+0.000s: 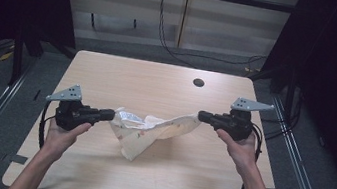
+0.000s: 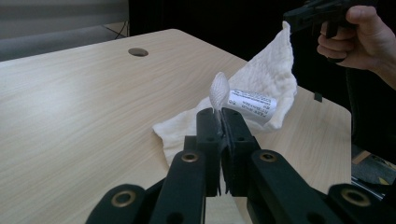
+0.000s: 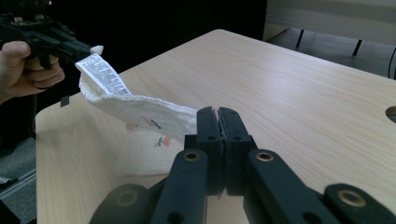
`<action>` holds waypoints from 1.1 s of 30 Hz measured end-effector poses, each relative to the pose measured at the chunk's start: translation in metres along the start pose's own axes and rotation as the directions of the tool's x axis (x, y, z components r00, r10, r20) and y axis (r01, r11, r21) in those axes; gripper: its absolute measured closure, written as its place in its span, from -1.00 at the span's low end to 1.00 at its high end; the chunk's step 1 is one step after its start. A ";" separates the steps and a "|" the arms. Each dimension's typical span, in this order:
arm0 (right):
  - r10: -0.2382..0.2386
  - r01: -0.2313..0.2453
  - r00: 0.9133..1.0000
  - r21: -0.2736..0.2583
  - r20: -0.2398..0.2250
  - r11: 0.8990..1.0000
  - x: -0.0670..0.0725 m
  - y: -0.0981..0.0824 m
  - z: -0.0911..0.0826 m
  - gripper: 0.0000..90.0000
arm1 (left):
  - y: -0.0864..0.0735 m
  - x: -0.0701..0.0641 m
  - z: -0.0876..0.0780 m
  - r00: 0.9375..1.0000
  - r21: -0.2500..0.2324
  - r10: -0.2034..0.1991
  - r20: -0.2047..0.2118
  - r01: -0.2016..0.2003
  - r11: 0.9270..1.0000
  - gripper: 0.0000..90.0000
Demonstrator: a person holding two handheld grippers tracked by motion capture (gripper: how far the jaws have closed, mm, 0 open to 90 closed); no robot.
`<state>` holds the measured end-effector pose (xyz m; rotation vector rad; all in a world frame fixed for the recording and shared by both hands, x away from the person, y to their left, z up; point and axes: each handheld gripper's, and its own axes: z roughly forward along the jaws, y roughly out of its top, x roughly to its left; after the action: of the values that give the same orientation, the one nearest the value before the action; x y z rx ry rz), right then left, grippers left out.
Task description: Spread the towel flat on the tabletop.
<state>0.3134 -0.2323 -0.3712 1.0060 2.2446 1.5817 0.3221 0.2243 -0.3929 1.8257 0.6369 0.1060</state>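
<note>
While the pale wood-grain bench (image 1: 158, 80) with its round cable hole (image 1: 198, 83) takes up most of the high view, the work sits near its middle: a soft white textured cloth with a small flower print (image 1: 151, 130), strung between two sets of tongs and sagging in a loose belly whose lowest fold hangs close to the bench top, though whether it touches is not clear. Judged from that droop, the cloth is light, limp and not fragile; it will not hold any shape by itself, so grips belong at corners or the hemmed edge, where the fabric is doubled and less likely to slip. Left tongs (image 1: 112, 113) are pressed together on one corner, a tuft of cloth poking up past the tips in the left gripper view. Right tongs (image 1: 201, 115) are likewise clamped on the opposite edge, with fabric running off from the tips in the right gripper view. Both hands are held above the bench, forearms coming in from the near side, tongs pointing inward toward each other and roughly level, the right hand (image 1: 239, 145) set a little farther from the person than the left hand (image 1: 62, 134). Smallest detail: a white printed care label (image 2: 252, 103) sewn near the left-held corner.
</note>
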 end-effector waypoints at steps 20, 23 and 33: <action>0.013 -0.011 0.999 -0.028 0.047 1.000 -0.010 0.025 -0.019 0.98 | 0.022 -0.001 -0.004 1.000 0.005 0.017 -0.007 -0.017 1.000 0.94; 0.007 -0.005 0.999 -0.031 0.045 1.000 -0.008 0.031 -0.023 0.98 | 0.028 -0.003 -0.008 0.999 -0.004 0.032 -0.008 -0.033 0.999 0.94; -0.001 0.002 0.999 -0.039 0.037 0.999 -0.006 0.044 -0.027 0.98 | 0.044 0.000 -0.010 0.999 0.013 0.033 -0.021 -0.032 0.999 0.94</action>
<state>0.3214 -0.2483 -0.3221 1.0146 2.1817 1.5866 0.3342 0.2236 -0.3497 1.8494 0.6239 0.1435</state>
